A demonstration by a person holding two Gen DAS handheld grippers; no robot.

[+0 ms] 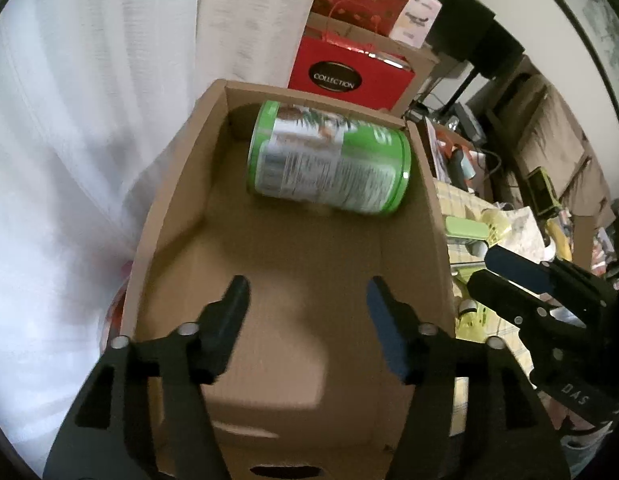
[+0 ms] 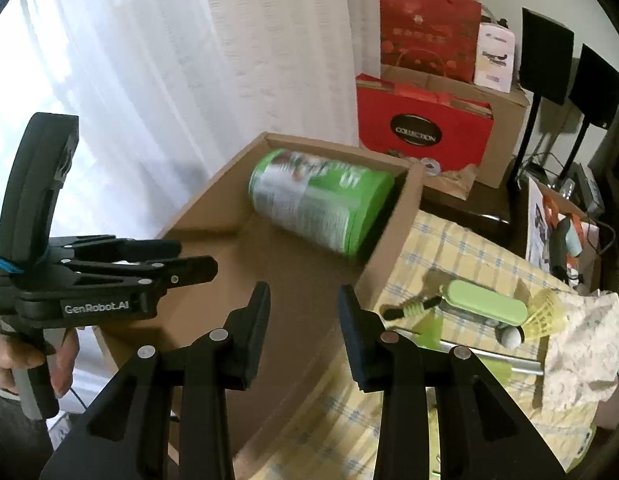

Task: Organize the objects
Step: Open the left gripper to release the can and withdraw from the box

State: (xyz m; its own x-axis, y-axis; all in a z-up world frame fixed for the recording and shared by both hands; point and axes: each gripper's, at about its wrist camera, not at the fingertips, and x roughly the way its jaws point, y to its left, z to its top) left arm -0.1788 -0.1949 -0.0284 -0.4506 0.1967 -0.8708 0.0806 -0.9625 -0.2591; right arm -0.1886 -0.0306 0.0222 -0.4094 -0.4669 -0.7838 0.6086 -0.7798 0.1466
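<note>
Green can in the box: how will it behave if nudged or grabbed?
The green can lies on its side in the cardboard box, so it probably rolls until a wall stops it. Its glossy label may slip in the tongs. It looks rigid; weight can't be judged.

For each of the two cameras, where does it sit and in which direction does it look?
Left wrist: sits on the left gripper, looks down into the cardboard box; its open fingers show, the right gripper at right.
Right wrist: sits on the right gripper, looks across the box toward the checked cloth; the left gripper and hand show.
Shared: box and green can.
</note>
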